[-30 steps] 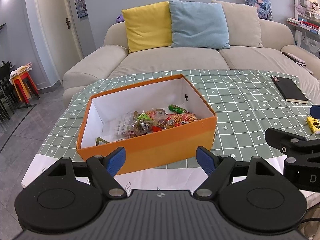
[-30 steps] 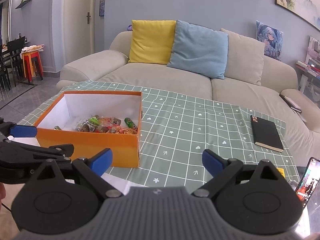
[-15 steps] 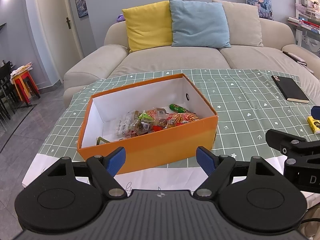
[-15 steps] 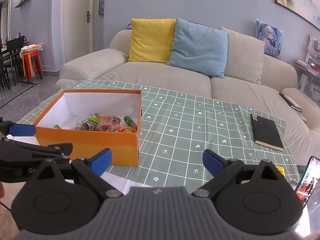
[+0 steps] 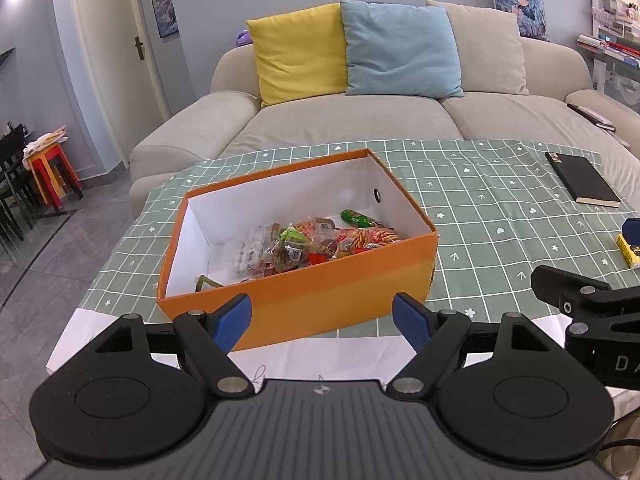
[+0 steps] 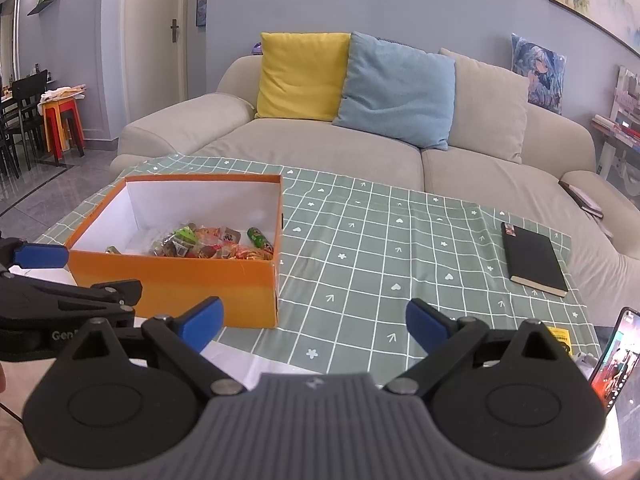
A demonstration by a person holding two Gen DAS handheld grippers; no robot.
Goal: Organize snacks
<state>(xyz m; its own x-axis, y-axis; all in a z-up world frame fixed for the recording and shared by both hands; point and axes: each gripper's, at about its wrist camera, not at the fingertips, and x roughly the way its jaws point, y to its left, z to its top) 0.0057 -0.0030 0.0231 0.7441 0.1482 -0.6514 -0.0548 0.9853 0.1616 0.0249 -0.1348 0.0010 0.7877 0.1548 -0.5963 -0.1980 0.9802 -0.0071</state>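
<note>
An orange box (image 5: 304, 300) with a white inside stands on the green checked tablecloth (image 5: 480, 216). Several wrapped snacks (image 5: 316, 244) lie piled against its near right wall. In the right wrist view the same box (image 6: 180, 280) sits to the left with the snacks (image 6: 212, 244) inside. My left gripper (image 5: 322, 322) hangs open just in front of the box, nothing between its blue pads. My right gripper (image 6: 314, 326) is open too, over the cloth right of the box. A yellow snack packet (image 5: 629, 249) lies at the table's right edge.
A black notebook (image 6: 534, 258) lies on the cloth at the right. A phone (image 6: 614, 354) leans at the near right edge. A sofa (image 5: 360, 120) with yellow, blue and beige cushions stands behind the table. White paper (image 5: 280, 356) covers the near table edge.
Both grippers have drifted very slightly; the box sits a touch higher in the left wrist view. Both stay open and empty.
</note>
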